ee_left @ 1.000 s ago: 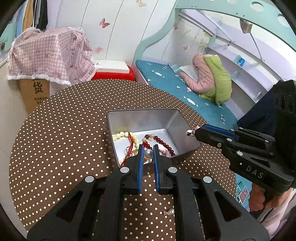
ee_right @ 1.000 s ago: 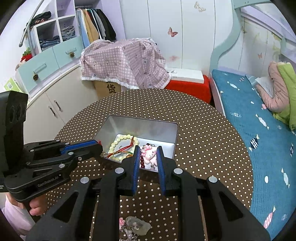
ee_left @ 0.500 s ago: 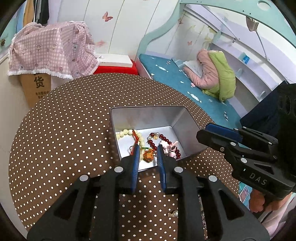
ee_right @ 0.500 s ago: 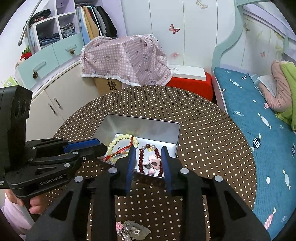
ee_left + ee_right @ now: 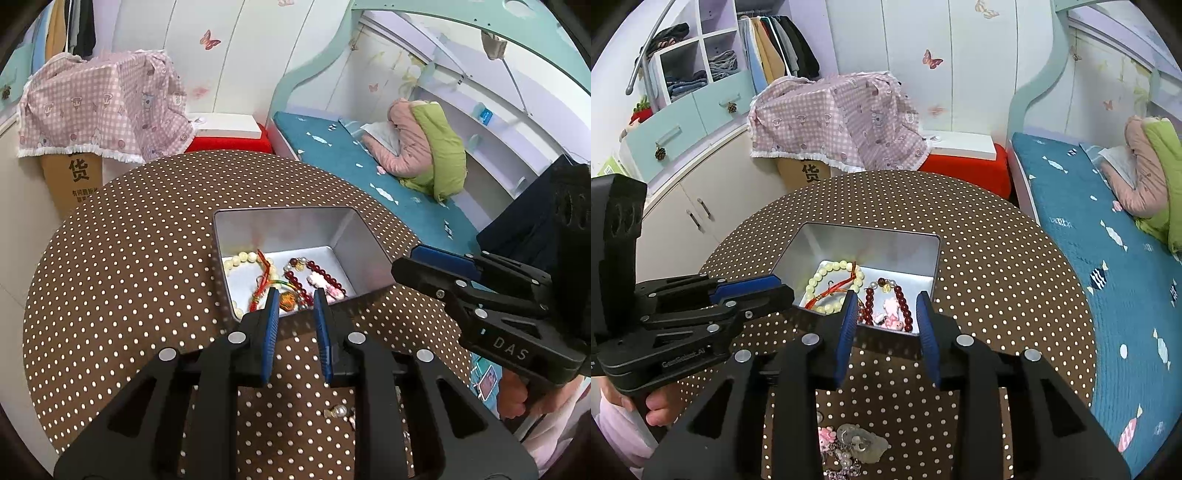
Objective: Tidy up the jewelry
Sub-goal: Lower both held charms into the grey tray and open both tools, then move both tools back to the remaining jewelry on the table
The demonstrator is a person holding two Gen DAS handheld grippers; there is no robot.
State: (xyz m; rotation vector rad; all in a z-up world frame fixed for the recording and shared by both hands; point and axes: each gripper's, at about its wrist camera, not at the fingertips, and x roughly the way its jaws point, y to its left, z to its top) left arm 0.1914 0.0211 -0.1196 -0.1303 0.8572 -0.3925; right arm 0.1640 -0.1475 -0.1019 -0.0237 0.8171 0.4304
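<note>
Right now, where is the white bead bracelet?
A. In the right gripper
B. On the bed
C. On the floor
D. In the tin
D: the white bead bracelet lies inside the tin, beside the red bracelet; the right gripper is open and empty.

Black grippers; blue fingers (image 5: 271, 325); silver screws.

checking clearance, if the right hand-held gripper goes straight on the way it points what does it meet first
Probably the near wall of the metal tin, then the dark red bead bracelet and pink charm inside. The right hand-held gripper is open and empty; depth is hard to judge.
</note>
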